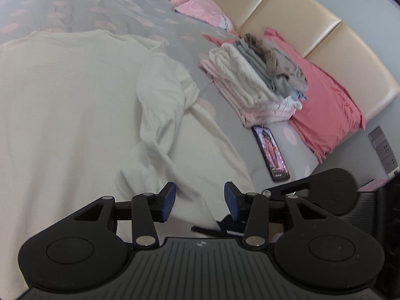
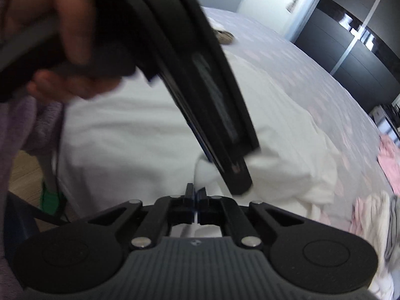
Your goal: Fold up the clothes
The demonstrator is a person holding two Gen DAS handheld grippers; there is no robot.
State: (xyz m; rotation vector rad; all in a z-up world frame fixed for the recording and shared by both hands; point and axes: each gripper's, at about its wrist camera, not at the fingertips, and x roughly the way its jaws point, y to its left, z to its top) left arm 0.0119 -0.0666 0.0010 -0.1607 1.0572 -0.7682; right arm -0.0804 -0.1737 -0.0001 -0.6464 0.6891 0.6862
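Directly ahead of the left hand-held gripper [image 1: 199,201], in the left wrist view, a cream T-shirt [image 1: 75,105] lies spread over the bed [image 1: 82,7], its hem edge passing just beyond and beneath the blue pads [image 1: 168,201]. The jaws stand apart with nothing pressed between them, so this hand-held gripper is released. One sleeve [image 1: 162,95] is folded inward across the shirt's body, ahead and a little to the right. Farther right, a stack of folded clothes [image 1: 252,82] rests against a coral pillow [image 1: 325,105], and a phone [image 1: 271,153] lies on the sheet between that stack and the gripper. Part of the other hand-held gripper shows just right of the near fingers.

Seen from the right wrist, the right hand-held gripper [image 2: 195,195] is clenched, its fingers pressed together on a thin edge of the white fabric that runs into the slit between them. The T-shirt spreads away ahead of it, bunched just beyond the fingertips. The left hand-held gripper crosses the upper frame, held by a hand [image 2: 62,37] with a purple sleeve [image 2: 27,130], its tip coming down onto the fabric just ahead and right.
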